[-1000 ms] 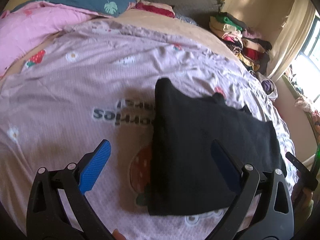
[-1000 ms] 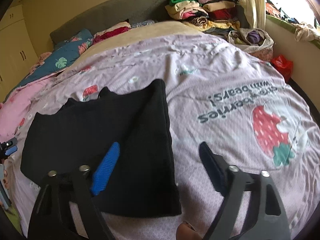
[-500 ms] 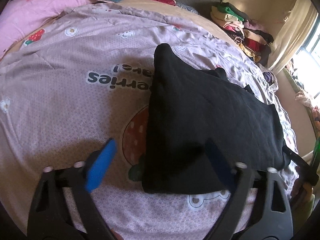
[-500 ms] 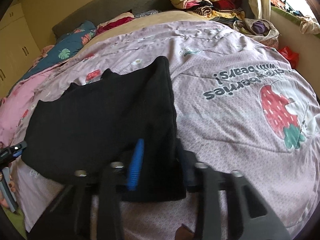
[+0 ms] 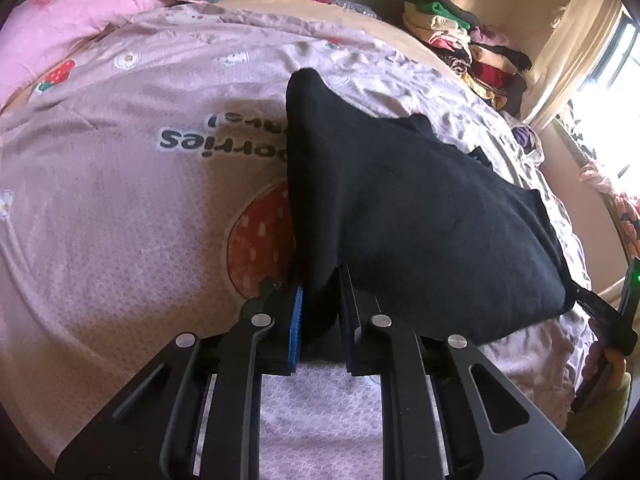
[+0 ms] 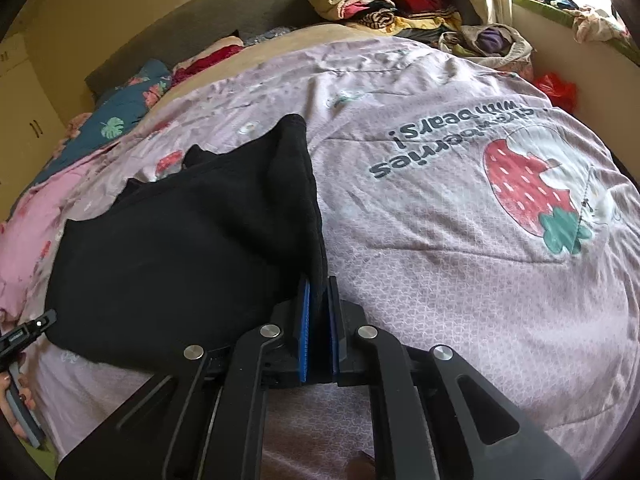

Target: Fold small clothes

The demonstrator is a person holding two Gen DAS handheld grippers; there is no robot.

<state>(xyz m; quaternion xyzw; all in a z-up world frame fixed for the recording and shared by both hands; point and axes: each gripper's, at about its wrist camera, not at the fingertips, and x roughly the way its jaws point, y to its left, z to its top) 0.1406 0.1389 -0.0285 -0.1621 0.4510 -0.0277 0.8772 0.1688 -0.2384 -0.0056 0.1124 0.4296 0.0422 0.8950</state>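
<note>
Black garment lies flat on bed, on a pink strawberry-print duvet, both claws clamped on its near edge. Left claw has just been closing; its jaws now pinch the garment's near left corner, dark cloth bunched between blue pad and black pad. From that claw the garment spreads ahead and to the right, the left edge running straight away from the jaws. Right claw is also shut tight on the cloth, jaws nearly together with a thin fold of the near right corner between them. In the right wrist view the garment spreads ahead and to the left of that claw, bare duvet to its right with grey lettering and a red strawberry print. Garment's near edge is lifted slightly at both pinch points, the rest resting on the duvet. Other claw shows at frame edge in each view: far right in the left wrist view, far left in the right wrist view, with fingers of the holding hand partly visible. Well beyond the claws: stack of folded clothes at the far end of the bed, teal floral pillow, pink blanket left.
</note>
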